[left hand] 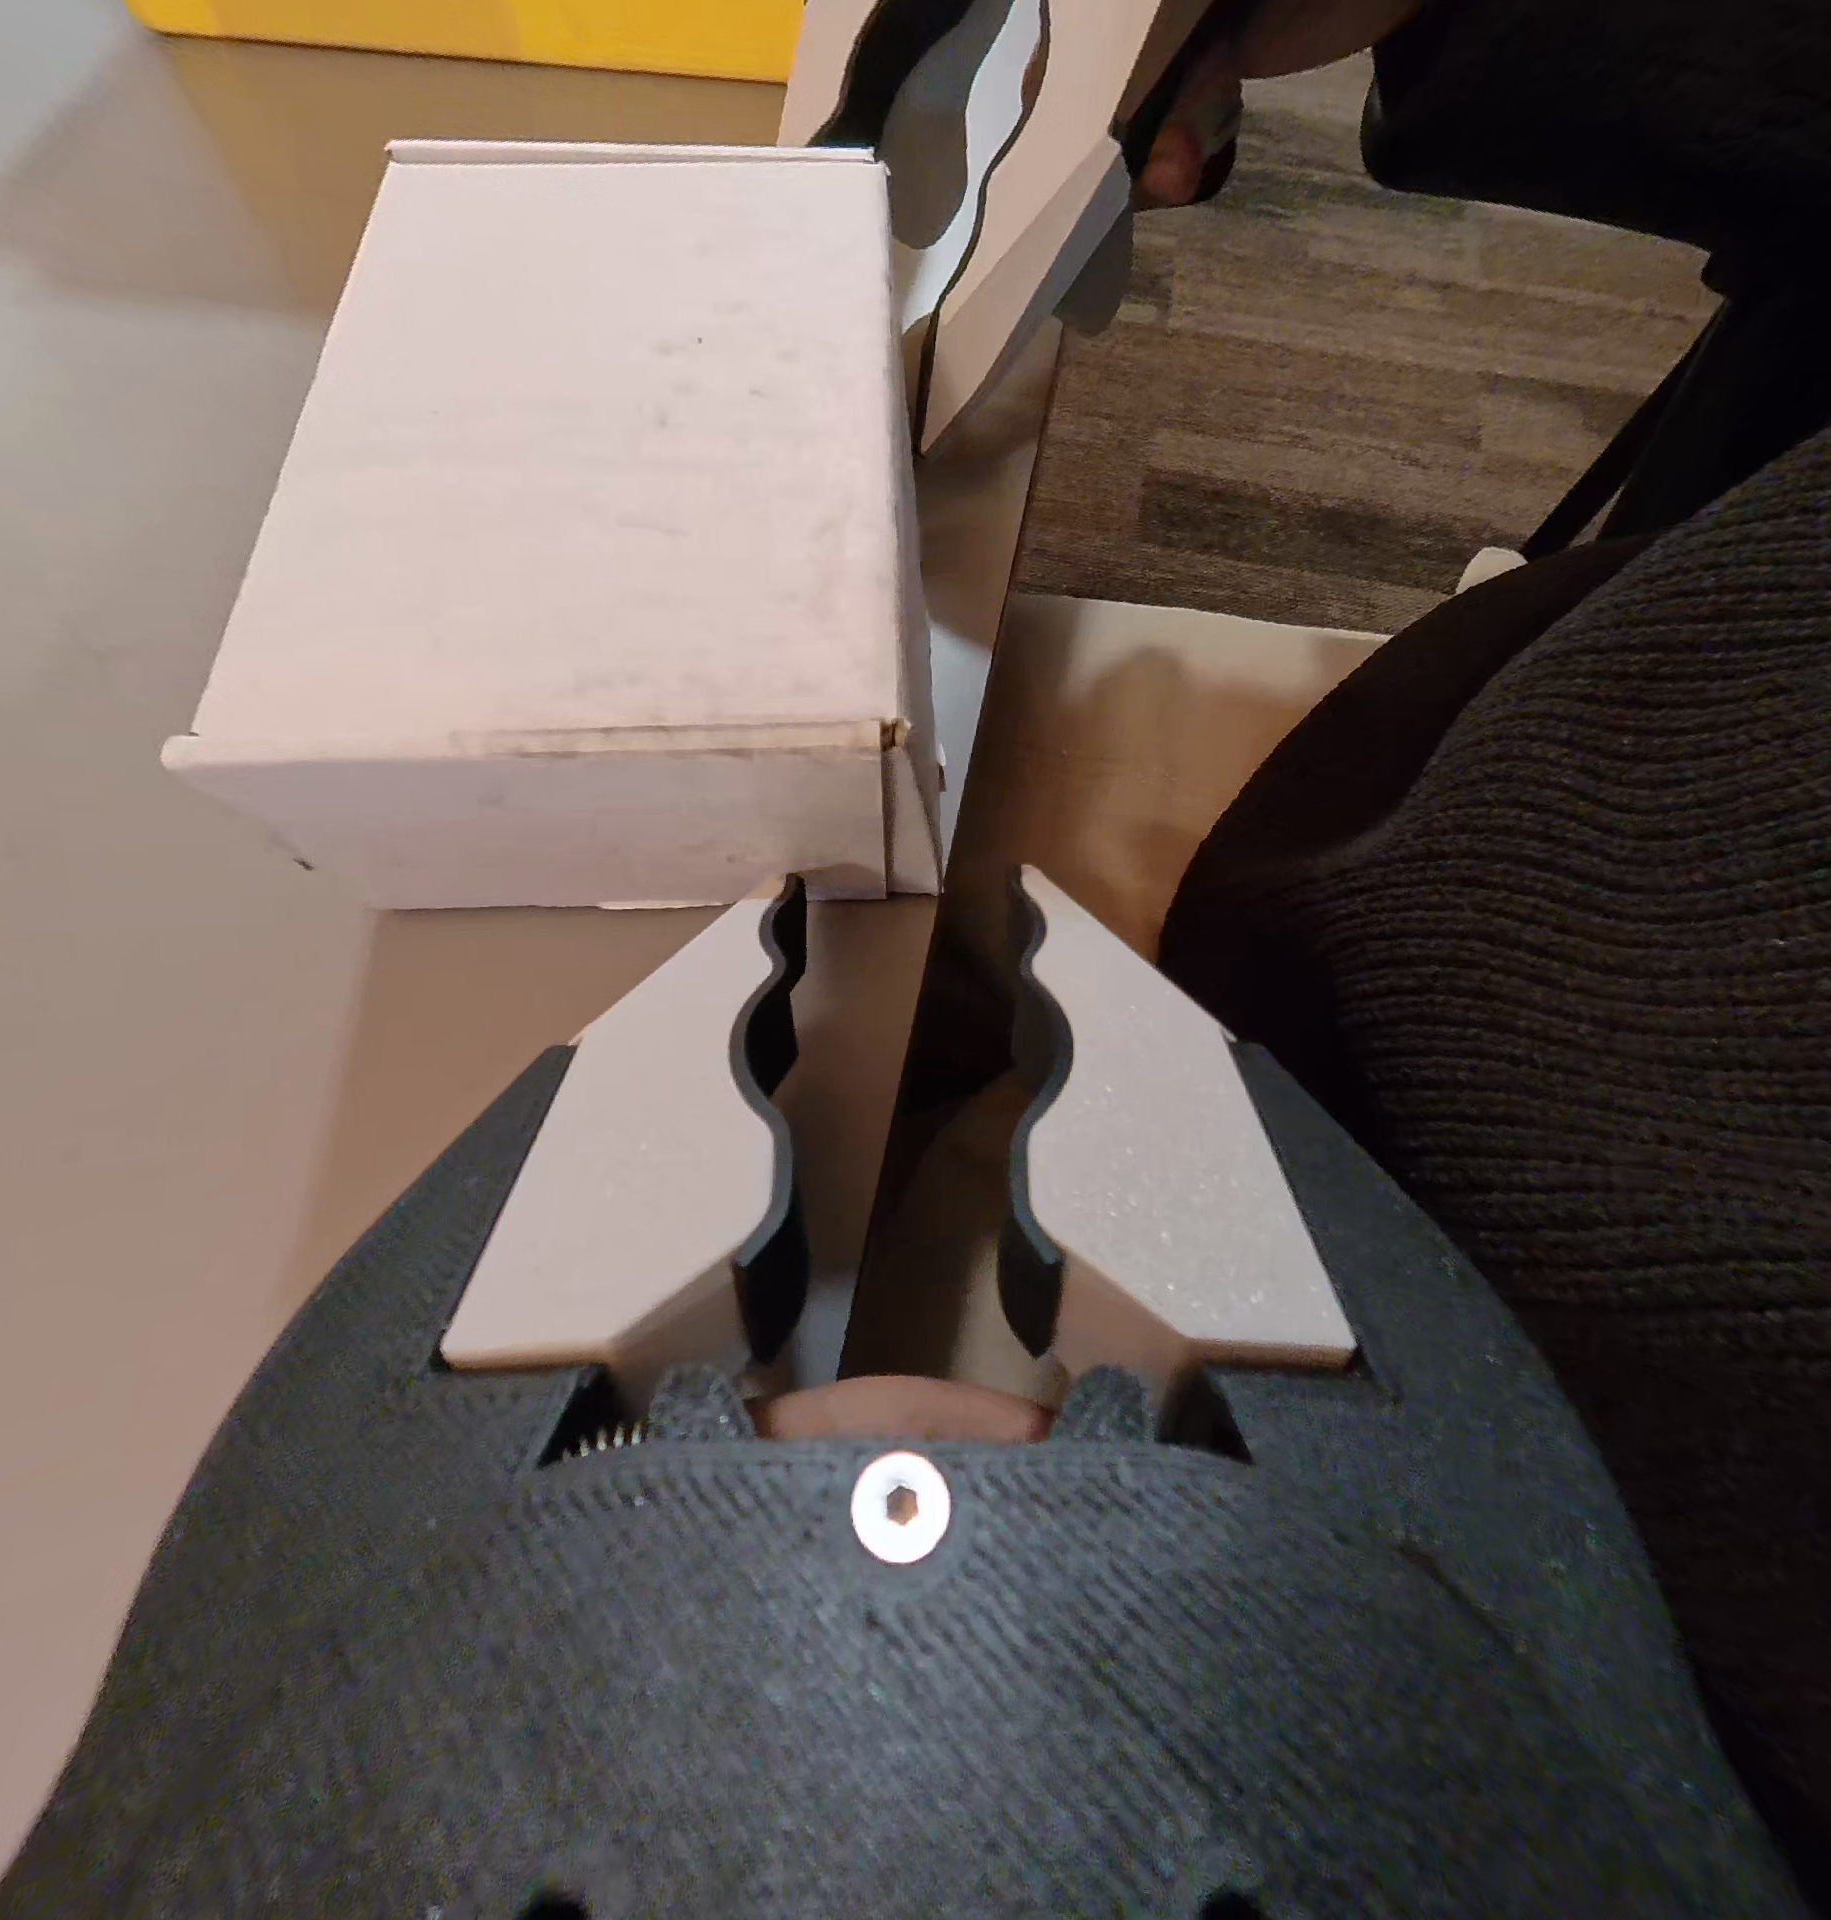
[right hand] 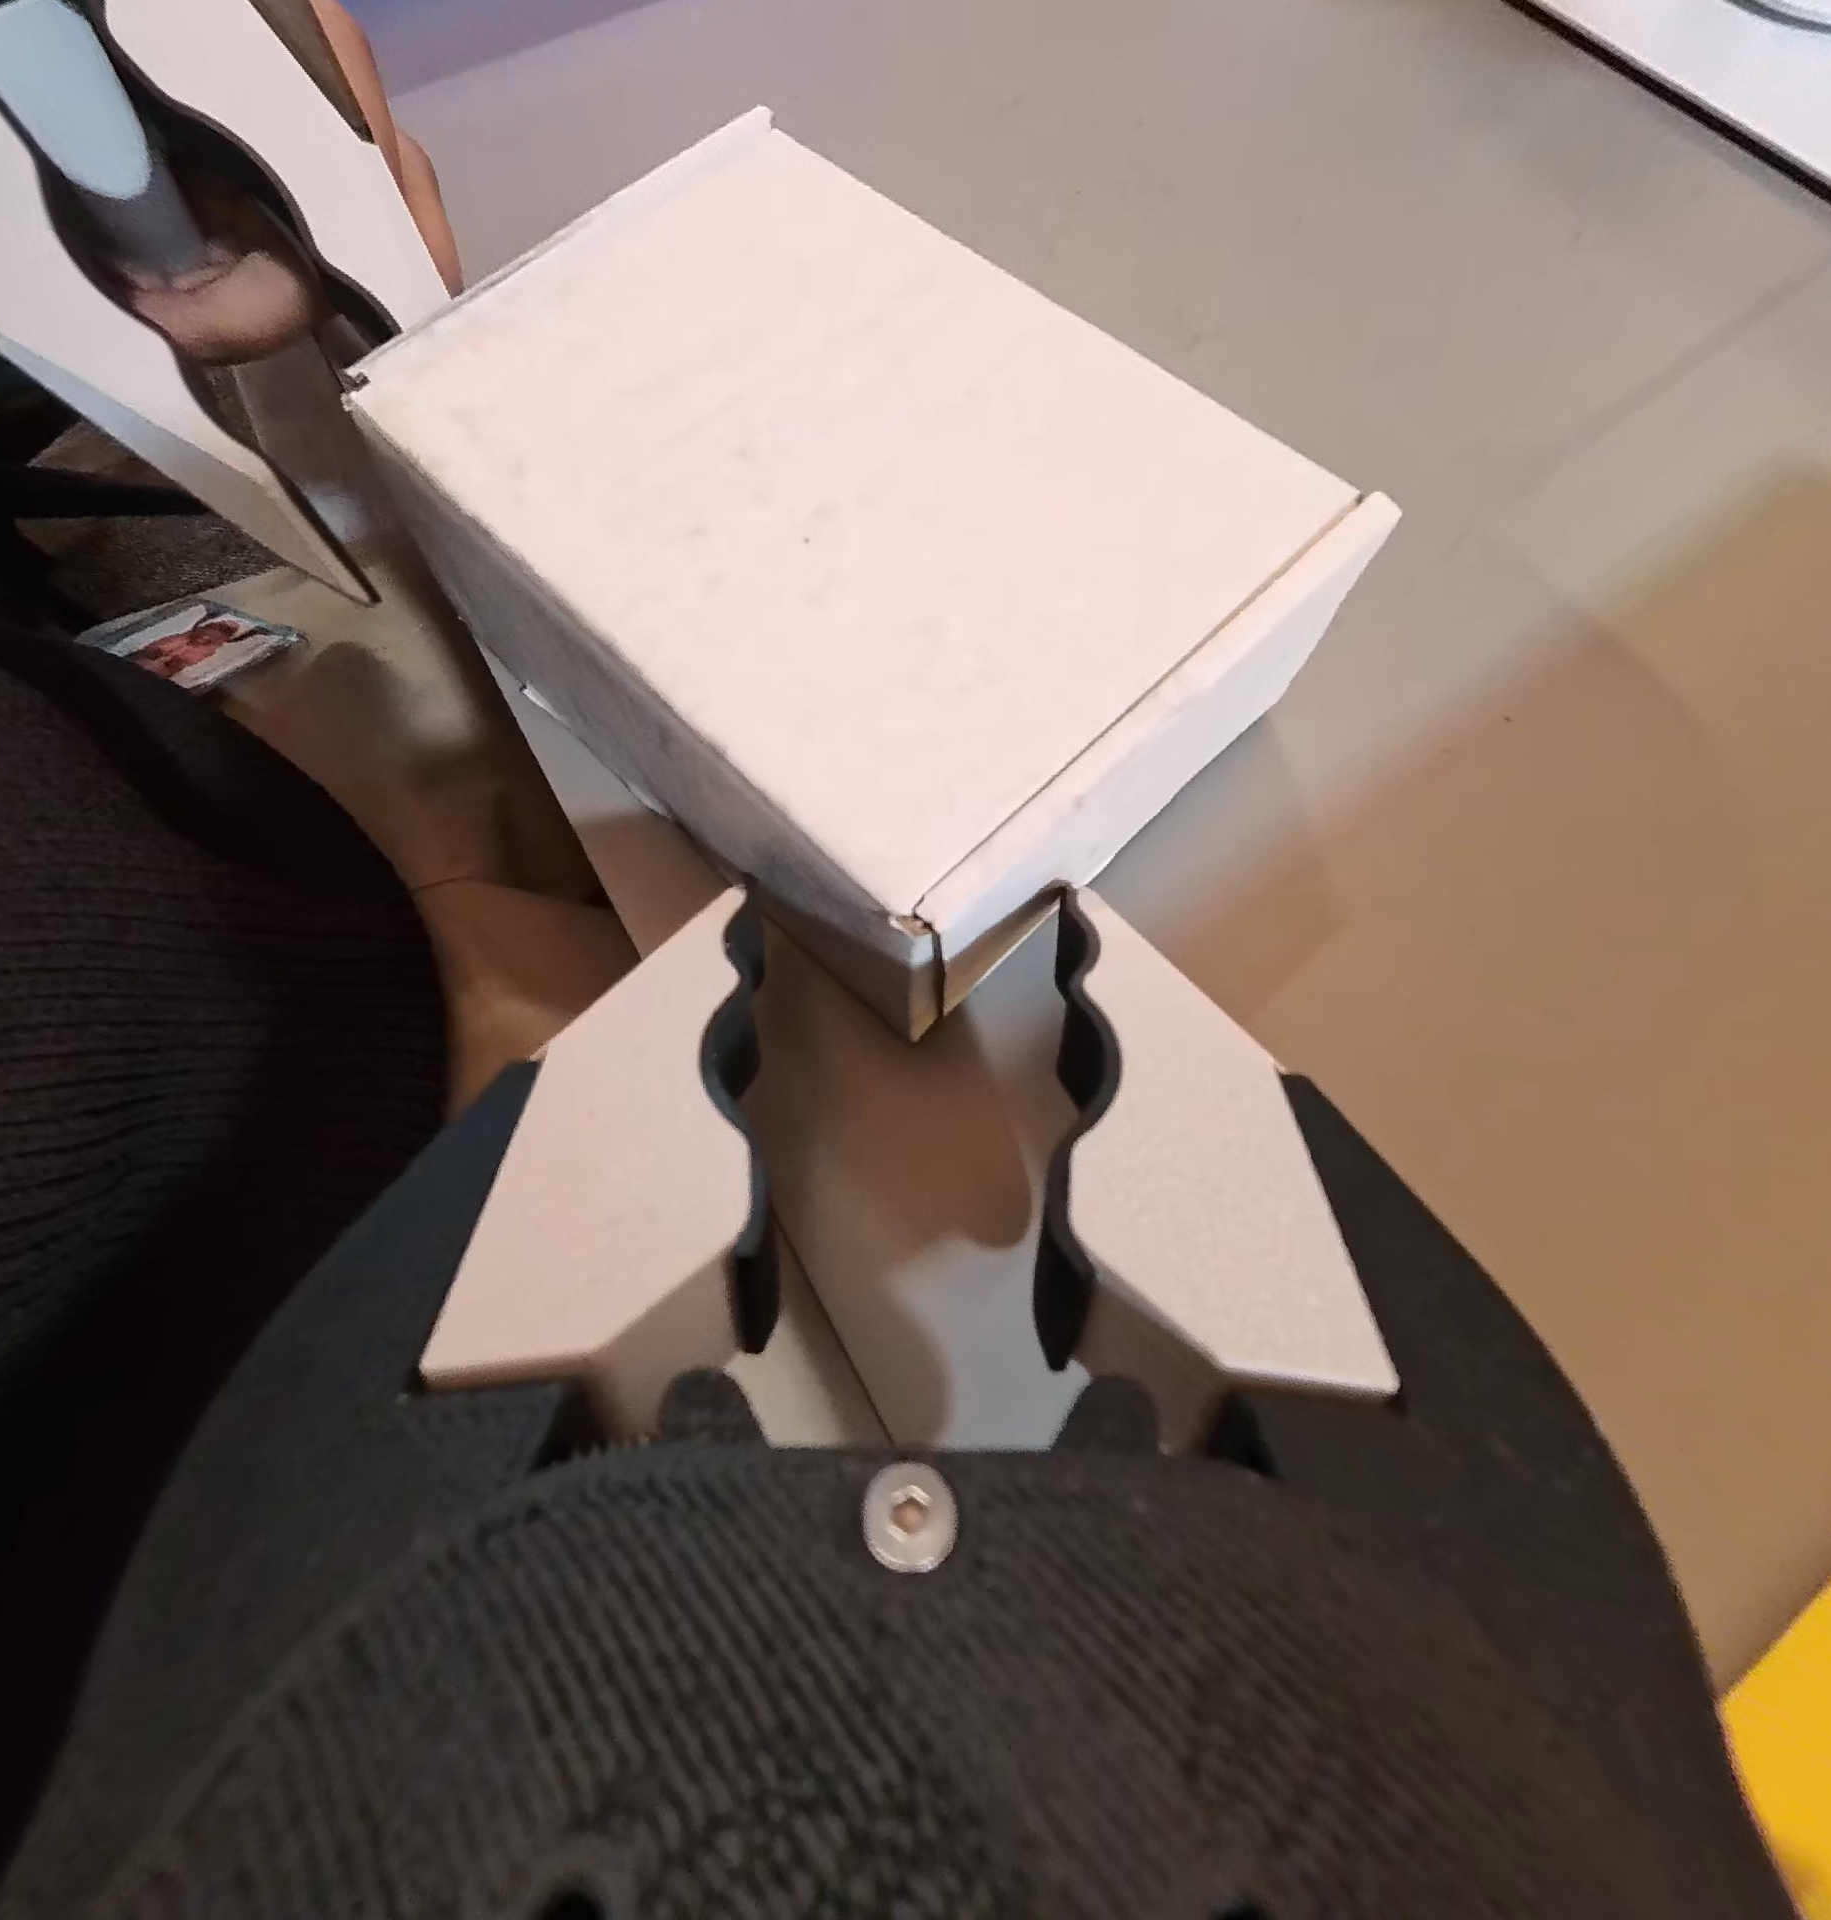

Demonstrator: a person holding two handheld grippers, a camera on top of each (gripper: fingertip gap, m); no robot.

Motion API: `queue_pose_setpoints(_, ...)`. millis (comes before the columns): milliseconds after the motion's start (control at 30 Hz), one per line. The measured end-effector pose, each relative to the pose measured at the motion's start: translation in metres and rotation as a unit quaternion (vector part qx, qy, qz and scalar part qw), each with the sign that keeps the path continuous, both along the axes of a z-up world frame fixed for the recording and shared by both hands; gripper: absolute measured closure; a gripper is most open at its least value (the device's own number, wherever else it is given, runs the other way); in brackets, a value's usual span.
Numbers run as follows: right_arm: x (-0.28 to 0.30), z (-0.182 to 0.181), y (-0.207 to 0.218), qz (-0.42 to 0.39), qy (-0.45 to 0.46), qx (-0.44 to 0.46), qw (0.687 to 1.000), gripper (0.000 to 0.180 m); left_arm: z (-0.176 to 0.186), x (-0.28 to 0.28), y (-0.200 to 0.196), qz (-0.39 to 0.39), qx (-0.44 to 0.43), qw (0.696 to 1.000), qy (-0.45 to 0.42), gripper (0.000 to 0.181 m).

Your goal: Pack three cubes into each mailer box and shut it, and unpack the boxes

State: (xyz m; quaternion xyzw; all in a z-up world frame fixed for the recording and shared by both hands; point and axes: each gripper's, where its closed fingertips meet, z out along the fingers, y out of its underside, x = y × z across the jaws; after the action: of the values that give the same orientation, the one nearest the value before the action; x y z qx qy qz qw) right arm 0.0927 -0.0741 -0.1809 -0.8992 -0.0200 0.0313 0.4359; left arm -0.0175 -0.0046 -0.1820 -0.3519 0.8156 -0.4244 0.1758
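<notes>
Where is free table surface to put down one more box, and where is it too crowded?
Bare table lies beyond the white mailer box, toward the yellow object. Crowded: the table edge, where the left claw and right claw flank the box.

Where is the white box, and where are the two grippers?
box (right hand: 838, 540): right wrist view, middle of its closed lid.
right gripper (right hand: 906, 914): right wrist view, the gap between its fingertips.
left gripper (left hand: 906, 894): left wrist view, the gap between its fingertips.

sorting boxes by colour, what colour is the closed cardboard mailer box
White closed cardboard mailer box, clearest in the right wrist view.
</notes>
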Motion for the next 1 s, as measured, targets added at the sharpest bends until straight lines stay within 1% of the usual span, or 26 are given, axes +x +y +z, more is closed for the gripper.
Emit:
queue_pose_setpoints(33, 0.000, 0.000, 0.000, 0.000, -0.002, -0.001, 1.000, 0.124, 0.000, 0.001, 0.000, 0.002, 0.003, 1.000, -0.002, 0.146)
queue_pose_setpoints(233, 0.001, 0.000, -0.001, 0.000, -0.009, -0.003, 1.000, 0.127, 0.000, 0.007, 0.006, 0.023, 0.020, 0.999, -0.010, 0.152)
queue_pose_setpoints(333, 0.001, 0.000, -0.001, -0.001, -0.007, -0.002, 1.000, 0.129, -0.002, 0.012, 0.012, 0.040, 0.031, 0.999, -0.014, 0.145)
queue_pose_setpoints(433, 0.001, -0.001, 0.000, -0.002, -0.004, -0.004, 1.000, 0.129, -0.008, 0.015, 0.016, 0.052, 0.050, 0.997, -0.008, 0.130)
queue_pose_setpoints(500, 0.001, -0.003, 0.000, -0.002, -0.002, -0.008, 1.000, 0.129, -0.011, 0.018, 0.019, 0.064, 0.069, 0.995, -0.014, 0.127)
queue_pose_setpoints(667, 0.000, -0.010, -0.001, 0.001, -0.013, -0.023, 1.000, 0.130, -0.010, 0.023, 0.021, 0.078, 0.065, 0.995, -0.015, 0.137)
queue_pose_setpoints(1000, -0.001, -0.010, -0.001, 0.003, -0.014, -0.030, 0.999, 0.131, -0.009, 0.024, 0.022, 0.074, 0.073, 0.994, -0.019, 0.140)
